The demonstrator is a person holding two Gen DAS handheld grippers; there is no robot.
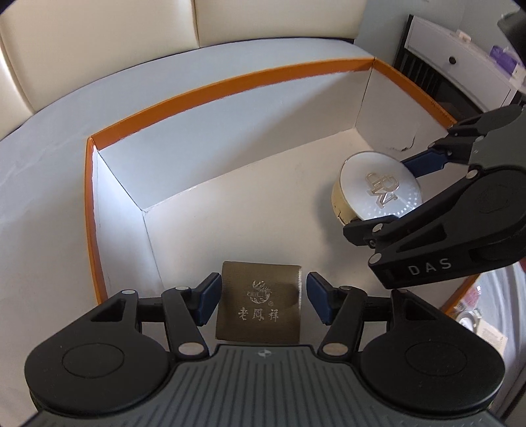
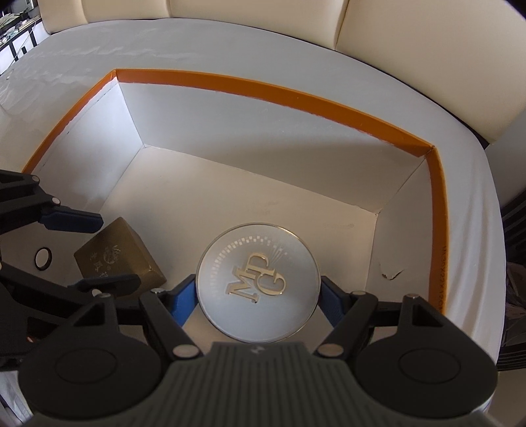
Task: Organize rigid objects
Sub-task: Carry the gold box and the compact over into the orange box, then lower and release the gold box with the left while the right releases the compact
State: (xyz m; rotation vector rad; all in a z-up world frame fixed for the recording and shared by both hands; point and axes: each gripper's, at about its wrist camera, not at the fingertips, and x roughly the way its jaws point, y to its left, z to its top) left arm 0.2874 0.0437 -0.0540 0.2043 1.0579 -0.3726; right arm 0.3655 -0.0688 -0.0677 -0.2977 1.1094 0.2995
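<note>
Large open cardboard box [image 1: 230,85], white inside with an orange rim, standing on a white cloth-covered table [image 1: 39,184]; its near wall is cut off by the frame in both views, and a small tear marks the inner right wall.

Contents, both on the box floor and well apart:
- Small square bronze-coloured box [image 1: 259,302] with a brushed metallic face, an emblem and three Chinese characters; lies at the near left of the floor. Its lower edge is hidden behind the gripper body in the left wrist view. In the right wrist view it sits partly behind a black finger.
- Round tin [image 2: 258,282], silver-white lid with raised gold letters and a gold-coloured side wall; sits near the right wall. Its near rim is hidden by the gripper body in the right wrist view.

Left gripper [image 1: 259,295]: black with blue pads [image 1: 208,295], lowered into the box, fingers astride the bronze box with a visible gap on each side; open, not pressing.

Right gripper [image 2: 258,300]: same make, fingers flanking the round tin with blue pads [image 2: 182,300] right at its sides; whether they press on it cannot be told.

Cream padded seat backs [image 2: 263,13] stand beyond the table. White drawer cabinet [image 1: 460,56] at the far right, blurred
</note>
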